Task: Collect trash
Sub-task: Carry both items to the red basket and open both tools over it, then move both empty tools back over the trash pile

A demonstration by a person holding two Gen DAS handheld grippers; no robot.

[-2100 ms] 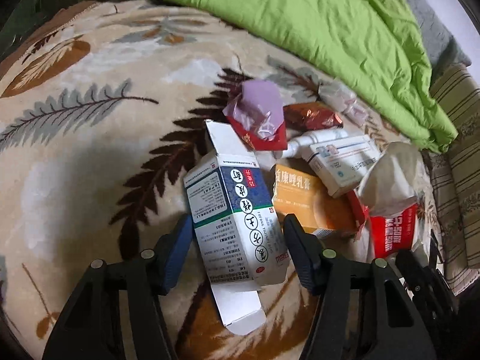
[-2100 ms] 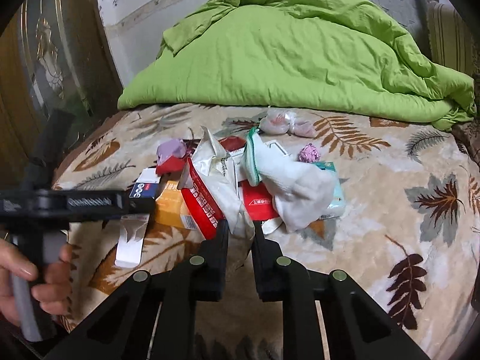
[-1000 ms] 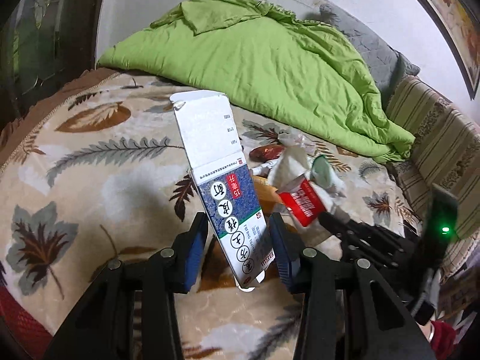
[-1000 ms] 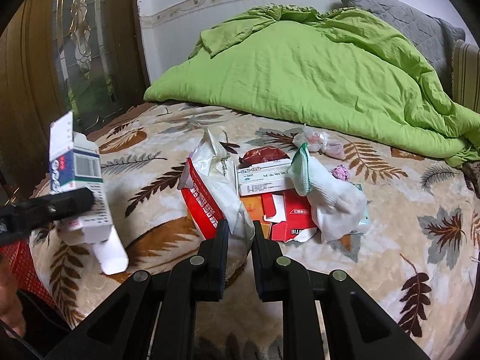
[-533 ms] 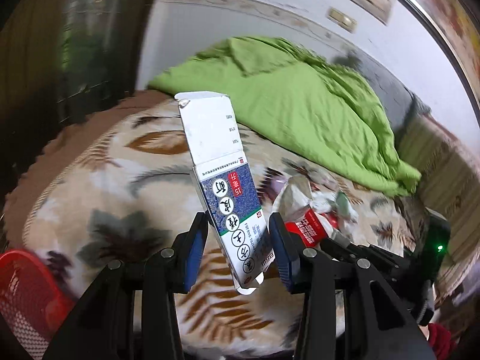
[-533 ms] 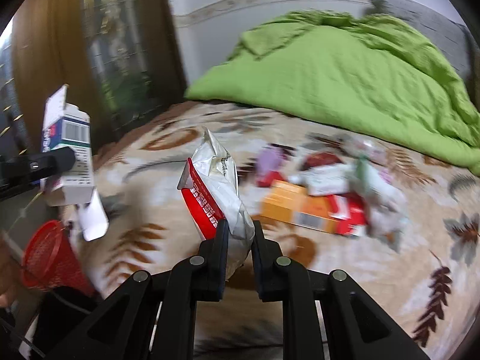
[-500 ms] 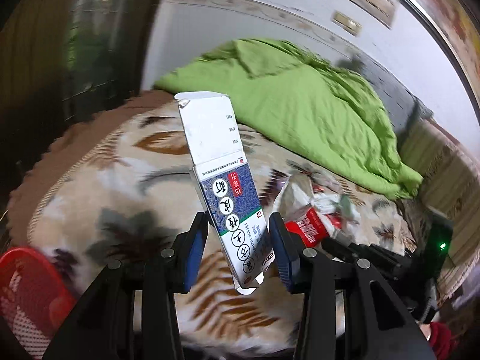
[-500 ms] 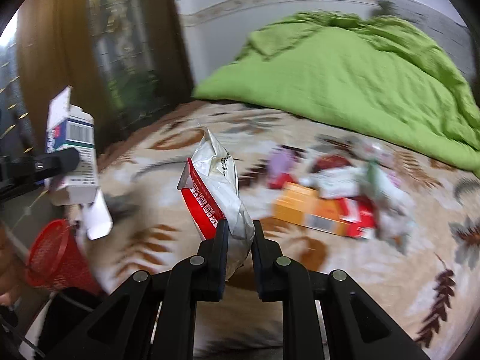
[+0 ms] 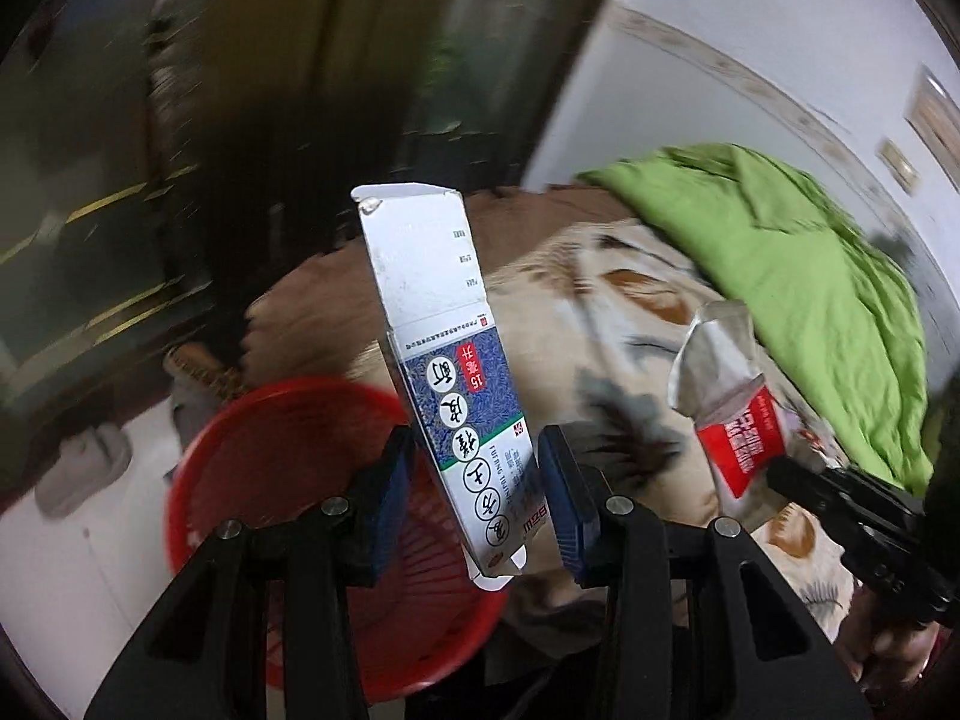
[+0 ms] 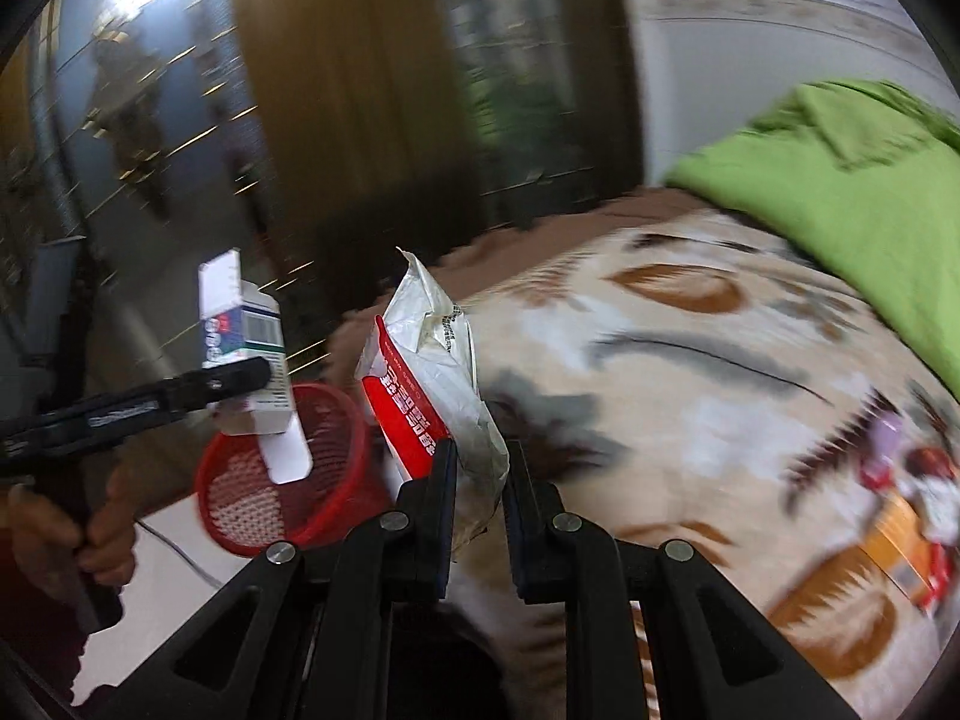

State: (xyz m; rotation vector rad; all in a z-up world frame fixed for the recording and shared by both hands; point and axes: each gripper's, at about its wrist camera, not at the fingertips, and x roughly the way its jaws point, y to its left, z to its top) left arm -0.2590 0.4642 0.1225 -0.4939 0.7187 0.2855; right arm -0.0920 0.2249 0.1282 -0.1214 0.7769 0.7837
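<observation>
Left gripper [image 9: 474, 498] clamped on medicine box [image 9: 447, 372], upright over red basket [image 9: 288, 468], ready for drop. Right gripper [image 10: 480, 480] pinching crumpled snack bag [image 10: 438, 372] beside basket, next in line.

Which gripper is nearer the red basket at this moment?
Left. The left gripper holds the blue-and-white box right above the red basket; the right gripper, clamping the red-and-white bag, sits beside it, over the bed edge.

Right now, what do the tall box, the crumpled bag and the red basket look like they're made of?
Tall box: printed cardboard, with crisp folds and an open flap. Crumpled bag: probably foil-lined plastic, silvery and creased. Red basket: likely moulded plastic, with a mesh wall.
</observation>
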